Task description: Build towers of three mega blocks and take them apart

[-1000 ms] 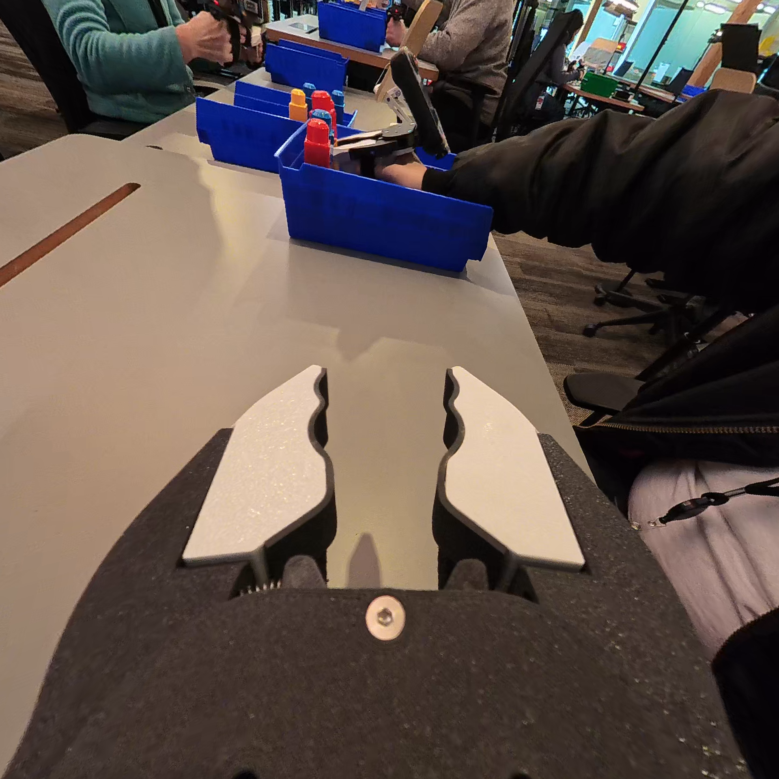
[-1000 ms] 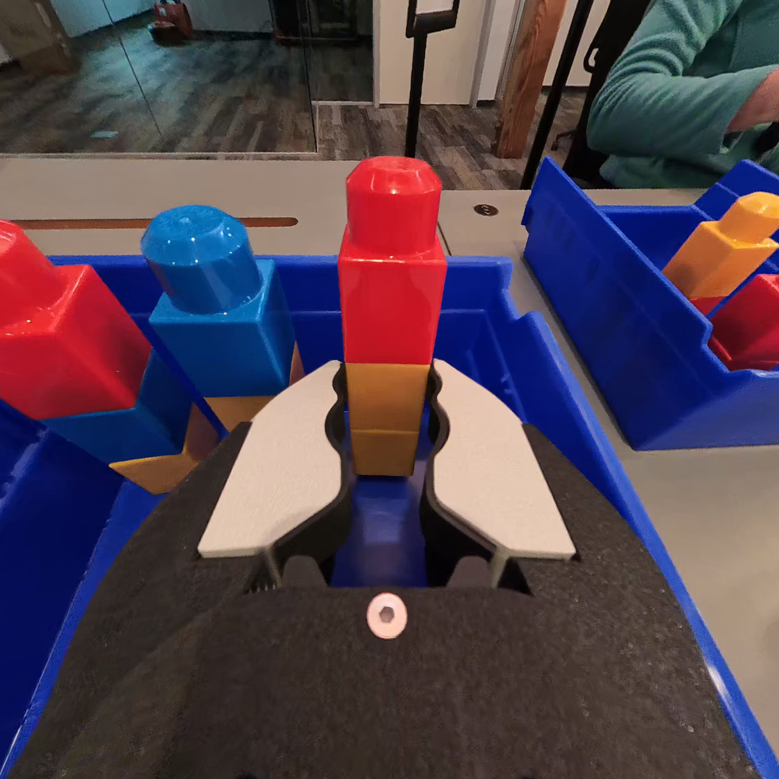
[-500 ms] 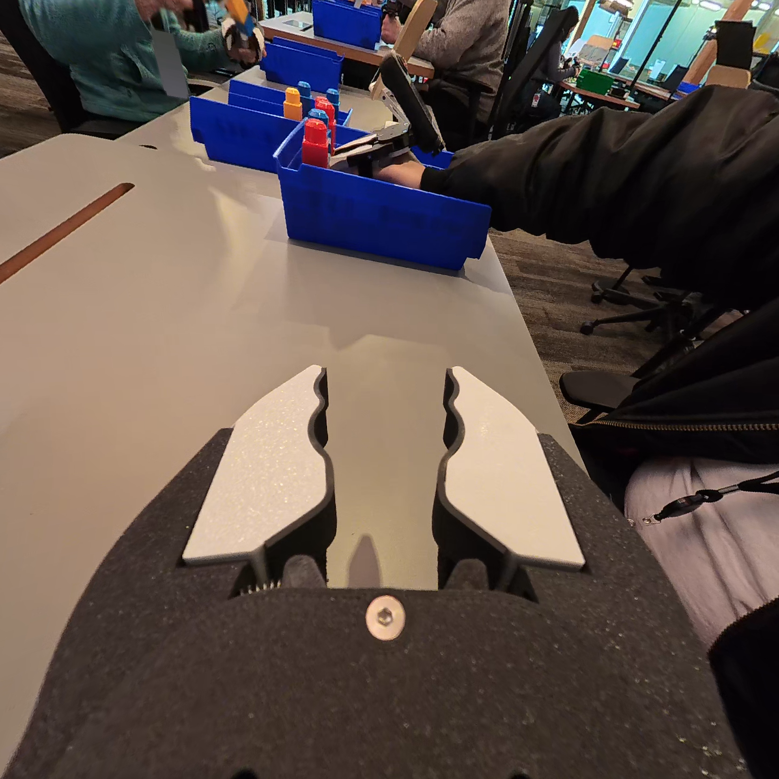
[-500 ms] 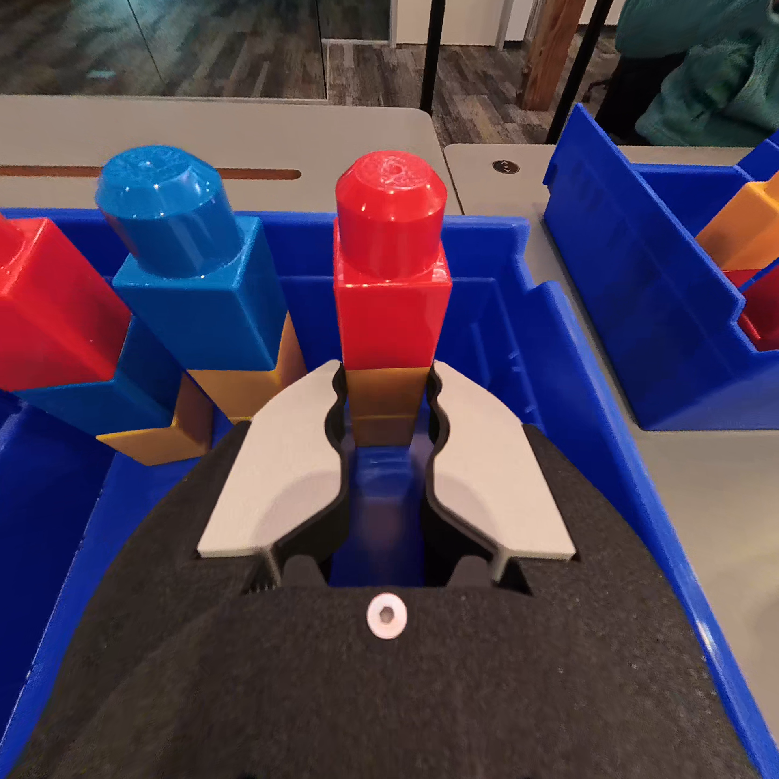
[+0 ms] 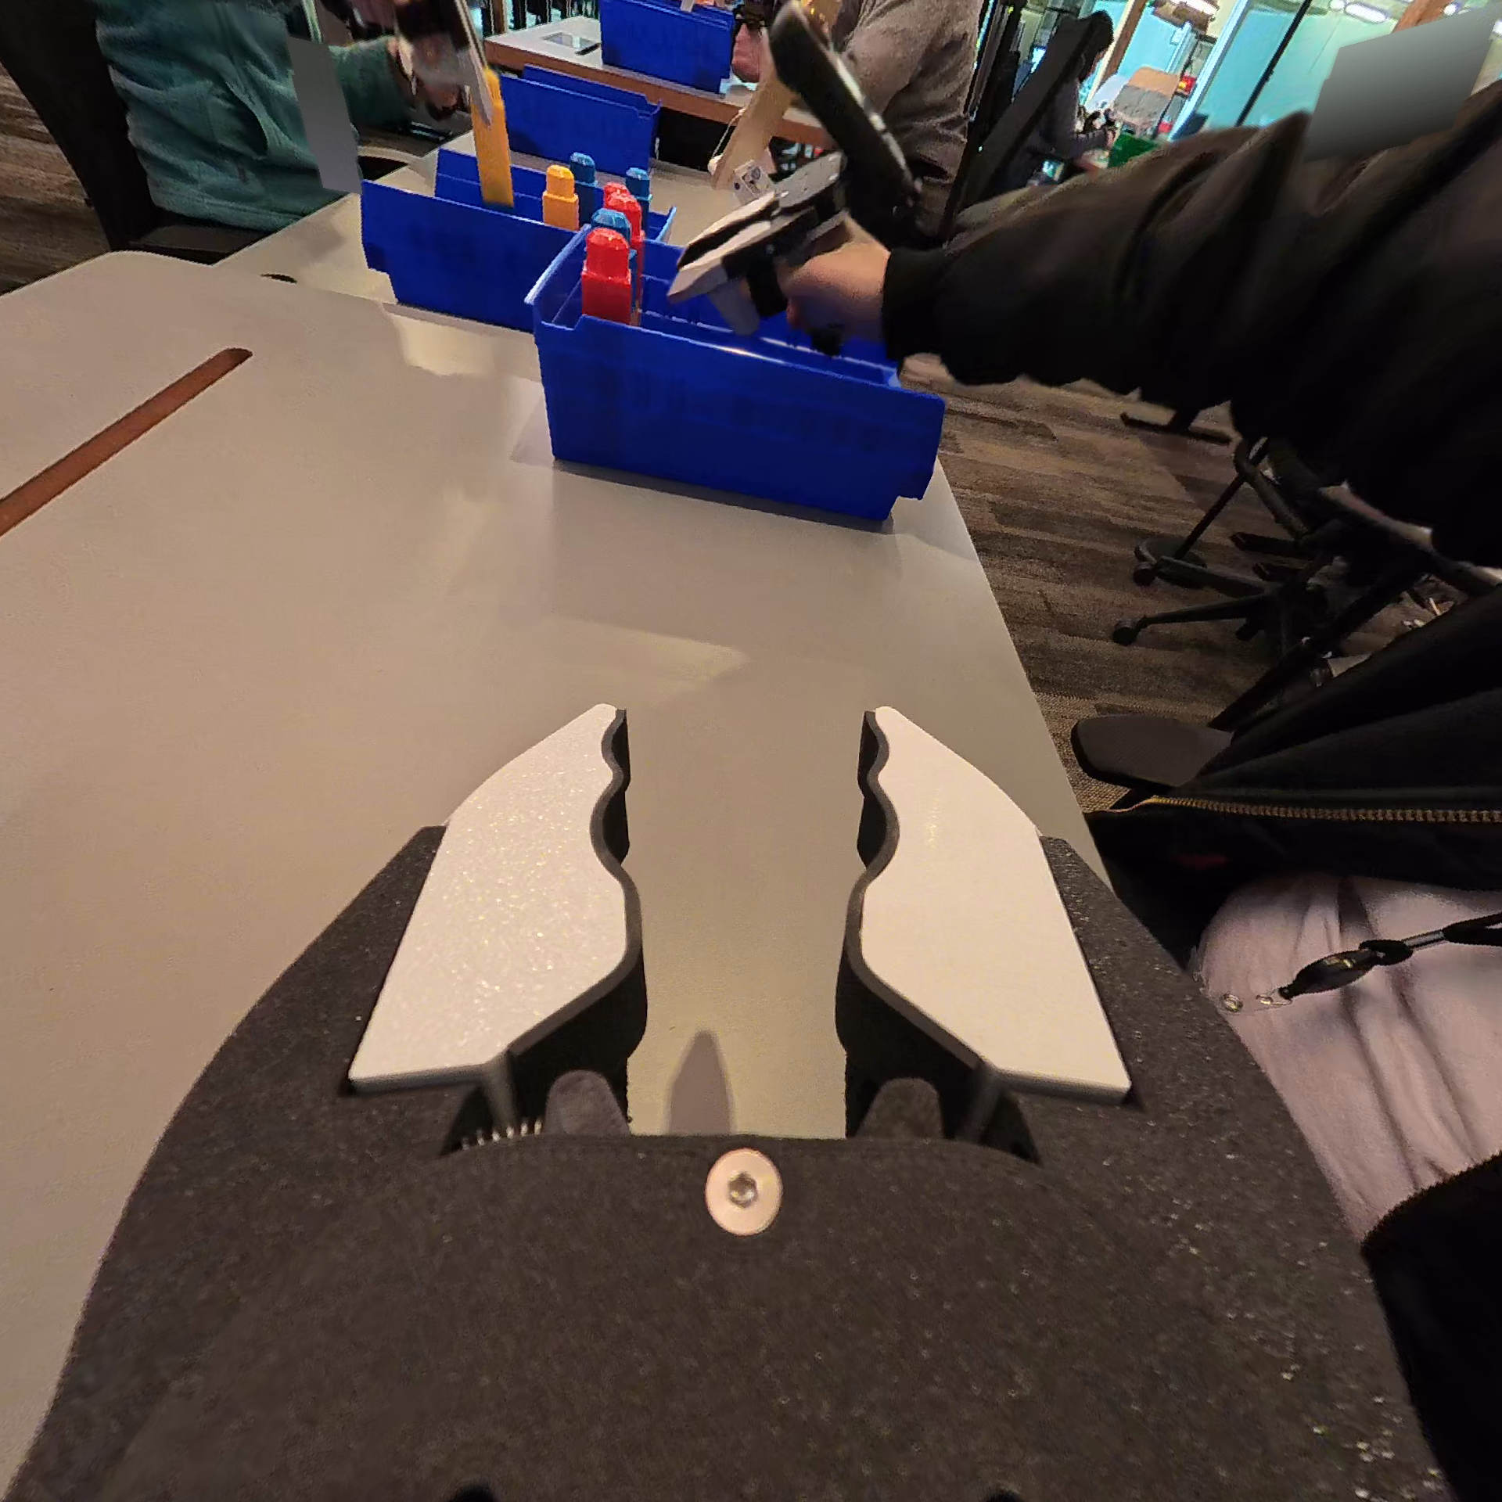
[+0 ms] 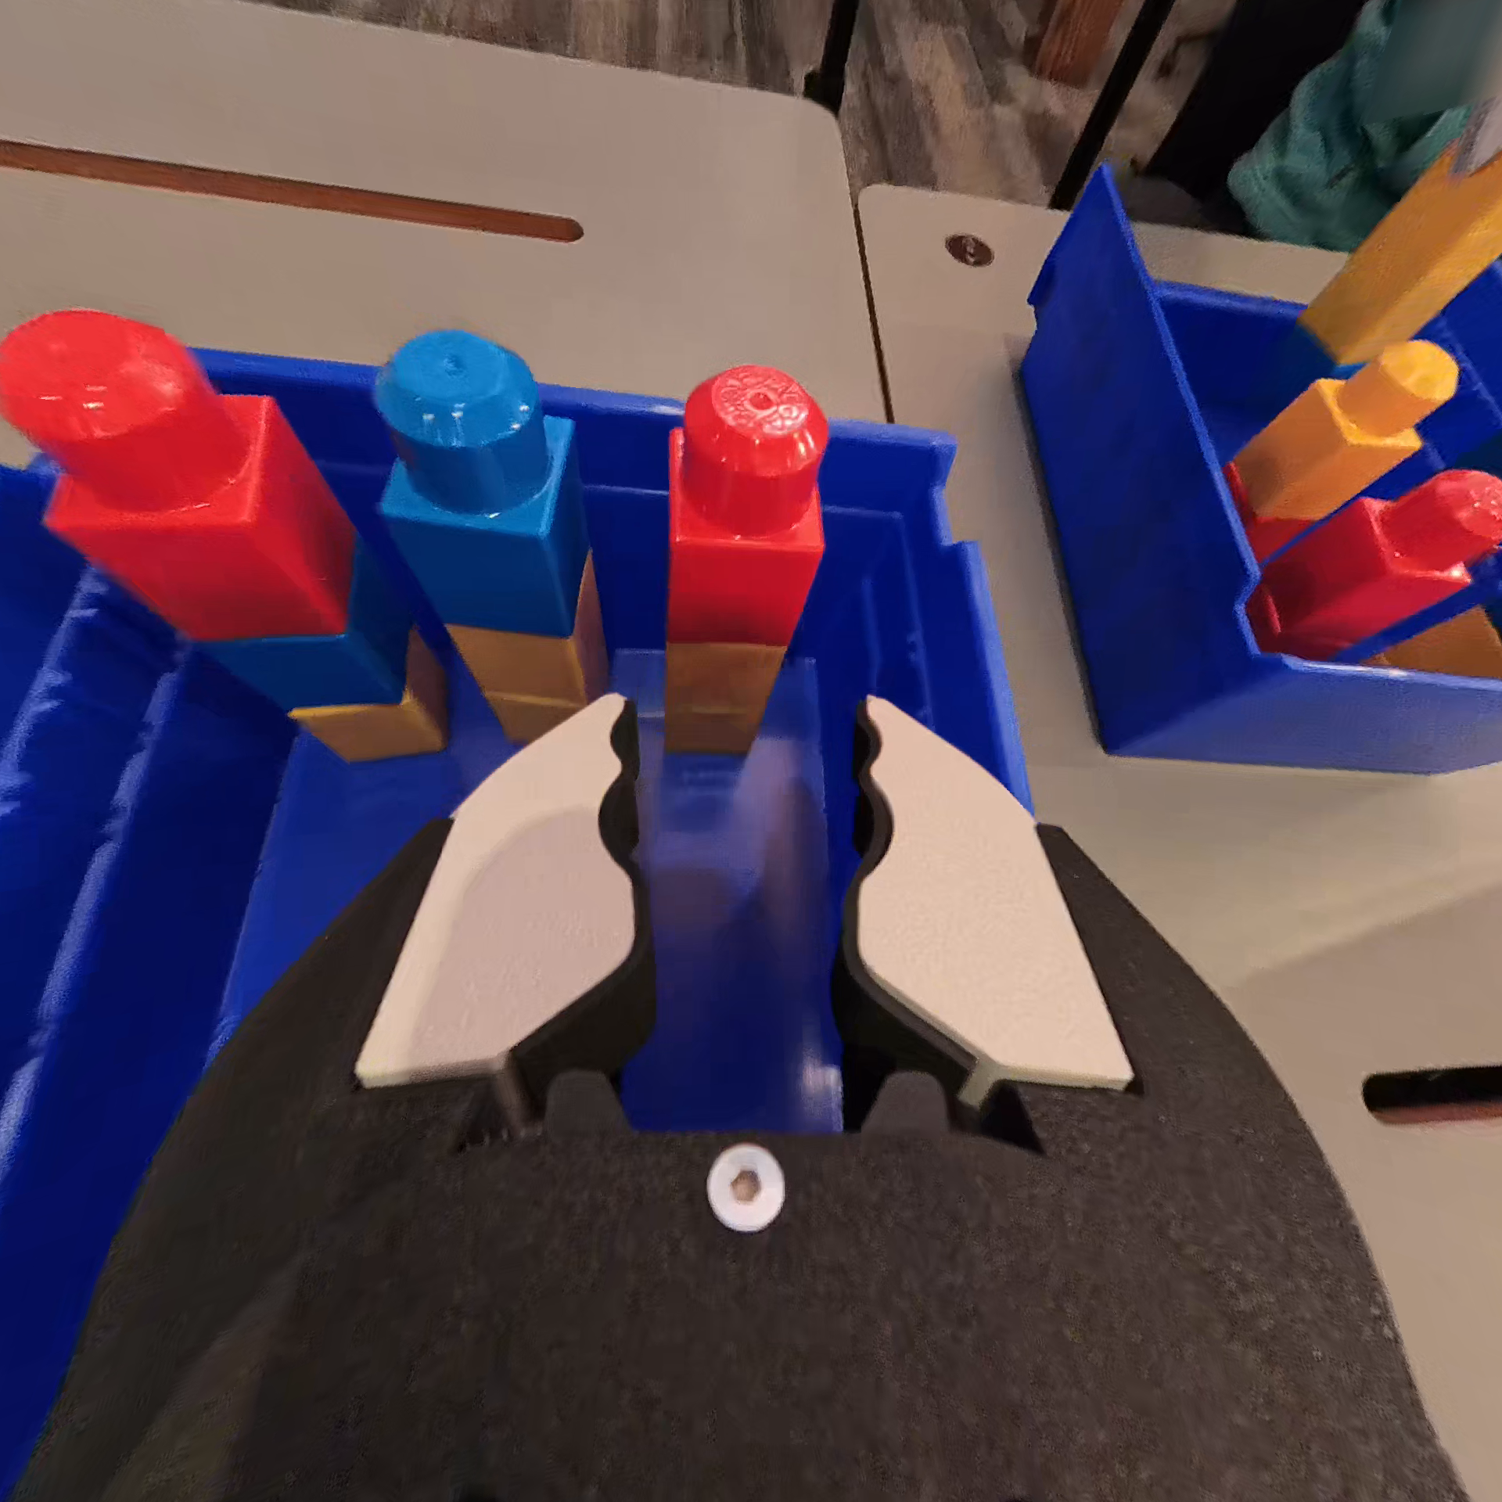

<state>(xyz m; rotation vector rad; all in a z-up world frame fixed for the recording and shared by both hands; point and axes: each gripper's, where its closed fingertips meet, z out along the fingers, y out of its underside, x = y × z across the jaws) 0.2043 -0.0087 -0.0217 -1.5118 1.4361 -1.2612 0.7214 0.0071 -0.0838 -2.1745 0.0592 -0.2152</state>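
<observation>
Mega block towers stand upright in the blue bin [image 6: 910, 520] on the grey counter [image 5: 284, 650]. From my right wrist camera I count three: a red-topped tower [image 6: 735, 561] on a yellow base straight ahead, a blue-topped tower [image 6: 496, 536] to its left, and a red-over-blue tower [image 6: 211, 528] at the far left. My right hand-held gripper [image 6: 740, 715] hovers above the bin floor with its jaws spread; the red-topped tower stands just past the fingertips, untouched. My left hand-held gripper [image 5: 744, 719] sits low over bare counter, well apart from the bin, jaws spread and holding nothing. From that side I see the right hand-held gripper above the bin, held in a hand with a black sleeve [image 5: 1178, 260]. A second blue bin [image 6: 1138, 520] with more blocks stands on the neighbouring counter, where another person in teal [image 5: 219, 122] works.
</observation>
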